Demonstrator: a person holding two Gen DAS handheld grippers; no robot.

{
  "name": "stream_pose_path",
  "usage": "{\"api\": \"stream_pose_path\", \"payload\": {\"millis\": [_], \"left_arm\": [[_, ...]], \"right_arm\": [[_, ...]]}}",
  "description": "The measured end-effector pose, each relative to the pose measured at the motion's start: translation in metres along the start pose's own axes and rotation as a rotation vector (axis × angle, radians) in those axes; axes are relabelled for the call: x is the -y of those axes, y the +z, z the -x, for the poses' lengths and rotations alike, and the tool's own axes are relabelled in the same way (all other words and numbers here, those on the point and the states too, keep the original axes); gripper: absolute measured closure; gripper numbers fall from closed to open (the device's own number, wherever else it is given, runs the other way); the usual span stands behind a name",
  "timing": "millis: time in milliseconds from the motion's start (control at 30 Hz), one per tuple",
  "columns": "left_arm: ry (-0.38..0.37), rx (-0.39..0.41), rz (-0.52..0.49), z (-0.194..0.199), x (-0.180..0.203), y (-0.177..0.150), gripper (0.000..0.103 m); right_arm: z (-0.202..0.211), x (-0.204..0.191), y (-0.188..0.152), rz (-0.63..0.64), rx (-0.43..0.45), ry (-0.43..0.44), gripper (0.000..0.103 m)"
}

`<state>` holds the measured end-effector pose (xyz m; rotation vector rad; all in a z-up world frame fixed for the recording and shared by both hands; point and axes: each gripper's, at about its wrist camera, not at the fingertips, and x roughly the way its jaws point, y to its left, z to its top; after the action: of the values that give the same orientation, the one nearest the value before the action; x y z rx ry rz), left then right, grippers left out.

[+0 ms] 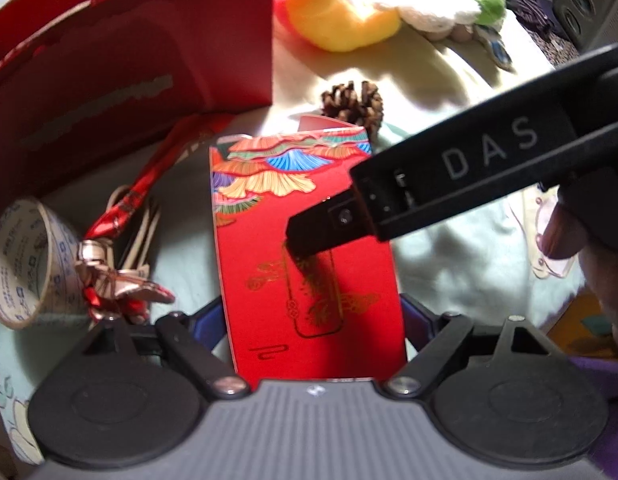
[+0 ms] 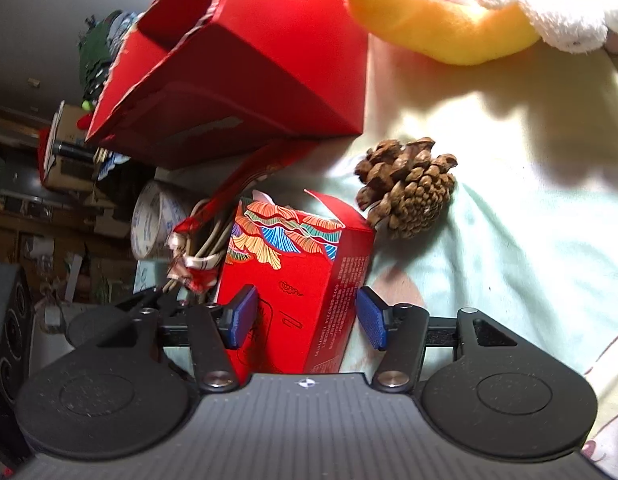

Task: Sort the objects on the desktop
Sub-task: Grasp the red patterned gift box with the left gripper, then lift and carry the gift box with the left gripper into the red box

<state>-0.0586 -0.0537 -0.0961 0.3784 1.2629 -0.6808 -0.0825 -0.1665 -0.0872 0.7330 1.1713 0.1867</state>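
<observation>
Red card: we see a small red carton (image 2: pixel 293 280) with a fan-leaf print lying on pale cloth (image 2: pixel 509 240), and we take it for the thing being sorted now.
Where it lies: just in front of the big red box (image 2: pixel 249 80), with the pinecone (image 2: pixel 409 188) near its far right corner and a ribbon bundle (image 2: pixel 193 260) and tape roll (image 2: pixel 149 220) on its left.
Long axis: in both wrist views the carton runs straight away from the camera, its flapped end farthest from us.
Right gripper (image 2: pixel 307 318): unclenched, its blue pads (image 2: pixel 371 316) standing on either side of the carton's near end. The left pad looks close to the printed face, the right pad stands a little off the text side. Nothing is gripped yet, as far as we can tell.
Left gripper (image 1: pixel 317 332): the carton (image 1: pixel 305 264) also lies between its fingers, which are spread and mostly hidden behind the carton's edges; we judge it released, not clamping.
Which hand is nearer: both sit at the near end; the right one reaches across the left view as a black bar (image 1: pixel 449 176) over the carton's middle.
Turning point: we judge that a squeeze across the short width, at right angles to the long axis, is what the right hand is set up for.
Risk: the open flap and the ribbon bundle touching the left side could snag.
</observation>
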Motion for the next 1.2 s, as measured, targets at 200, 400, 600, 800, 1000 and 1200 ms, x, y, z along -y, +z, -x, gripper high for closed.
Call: {"api": "stream_pose_path", "payload": {"millis": [200, 400, 600, 800, 1000, 1200], "left_arm": [[0.011, 0.04, -0.019, 0.03, 0.005, 0.002, 0.017], [0.033, 0.11, -0.037, 0.067, 0.008, 0.011, 0.017], [0.031, 0.158, -0.06, 0.084, 0.012, 0.034, 0.017], [0.025, 0.198, -0.108, 0.097, 0.025, 0.056, 0.017], [0.054, 0.258, -0.171, 0.106, 0.041, 0.083, 0.017], [0.098, 0.318, -0.188, 0.12, 0.034, 0.11, 0.017]], "right_arm": [[0.019, -0.017, -0.007, 0.057, 0.034, 0.025, 0.045], [0.042, -0.035, -0.005, 0.098, 0.12, 0.046, 0.045], [0.065, -0.041, 0.005, 0.119, 0.212, 0.043, 0.045], [0.083, -0.032, 0.013, 0.094, 0.289, 0.041, 0.045], [0.113, -0.021, 0.027, 0.078, 0.372, 0.055, 0.046], [0.127, -0.031, 0.053, 0.111, 0.447, 0.052, 0.046]]}}
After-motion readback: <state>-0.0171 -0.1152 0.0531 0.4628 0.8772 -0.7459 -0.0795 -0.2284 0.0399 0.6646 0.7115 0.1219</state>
